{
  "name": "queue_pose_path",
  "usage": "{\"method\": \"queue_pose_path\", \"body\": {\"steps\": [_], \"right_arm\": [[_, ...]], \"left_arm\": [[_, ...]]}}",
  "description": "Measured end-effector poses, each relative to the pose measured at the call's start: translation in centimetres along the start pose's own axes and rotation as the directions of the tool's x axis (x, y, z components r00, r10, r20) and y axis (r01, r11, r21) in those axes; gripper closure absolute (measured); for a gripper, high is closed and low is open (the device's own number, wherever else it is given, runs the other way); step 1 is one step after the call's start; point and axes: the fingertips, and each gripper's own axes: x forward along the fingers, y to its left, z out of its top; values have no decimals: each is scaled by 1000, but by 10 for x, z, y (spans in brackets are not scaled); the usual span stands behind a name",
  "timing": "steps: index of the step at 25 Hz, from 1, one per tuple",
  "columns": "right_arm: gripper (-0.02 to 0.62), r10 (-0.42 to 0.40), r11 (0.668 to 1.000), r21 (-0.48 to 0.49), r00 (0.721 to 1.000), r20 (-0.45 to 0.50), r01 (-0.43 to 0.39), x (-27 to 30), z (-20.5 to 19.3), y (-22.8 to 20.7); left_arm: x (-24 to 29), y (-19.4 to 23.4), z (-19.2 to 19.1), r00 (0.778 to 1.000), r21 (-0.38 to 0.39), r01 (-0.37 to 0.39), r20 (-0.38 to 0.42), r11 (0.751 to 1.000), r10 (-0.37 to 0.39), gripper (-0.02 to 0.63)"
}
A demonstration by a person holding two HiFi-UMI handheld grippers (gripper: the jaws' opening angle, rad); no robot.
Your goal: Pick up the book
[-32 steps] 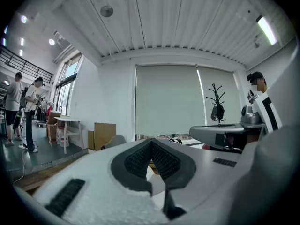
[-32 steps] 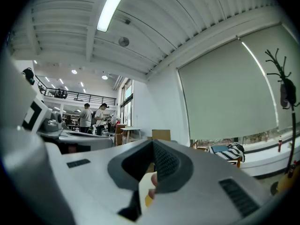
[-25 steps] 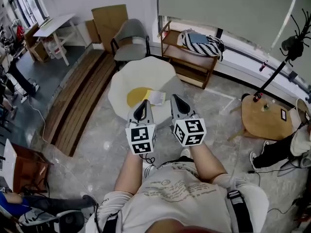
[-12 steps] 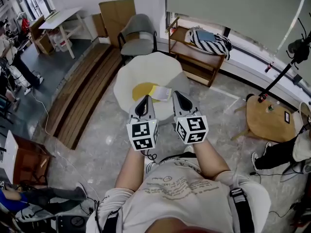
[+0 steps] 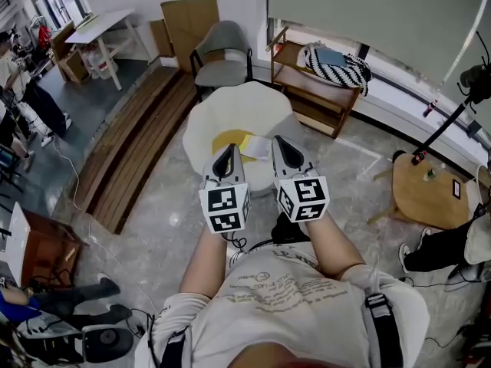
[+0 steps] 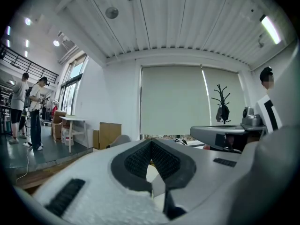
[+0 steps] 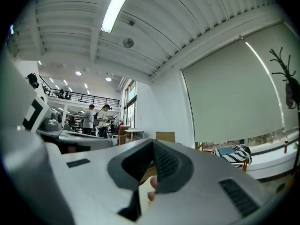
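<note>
Book partly hidden behind right gripper | left gripper alongside | both jaws closed, empty

My left gripper: level, pointing 12 o'clock, jaws together, empty. My right gripper: just beside it at 3 o'clock, level, jaws together, empty. My forearms: bare, stretched forward, nearly parallel.

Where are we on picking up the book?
Done: nothing yet. The book lies on the white table beside a yellow patch, untouched.
In hand: the left gripper and right gripper are both shut and empty, held level and pointing toward the table.
Left: probably reach the book, open a gripper, close on it and lift.
</note>
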Motion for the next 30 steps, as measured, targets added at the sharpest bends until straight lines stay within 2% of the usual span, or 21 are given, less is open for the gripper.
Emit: {"method": "queue_pose_path", "body": {"steps": [12, 24, 30], "right_arm": [[571, 15, 1000, 18, 998, 55, -16, 74, 11, -46], [571, 6, 998, 57, 999, 37, -8, 145, -7, -113], [571, 9, 998, 63, 1000, -1, -9, 177, -20, -138]], "left_arm": [[76, 12, 10, 1000, 54, -20, 1, 998, 20, 589], [175, 9, 0, 999, 73, 0, -37, 997, 3, 588], [220, 13, -8, 998, 55, 7, -67, 998, -3, 588]]}}
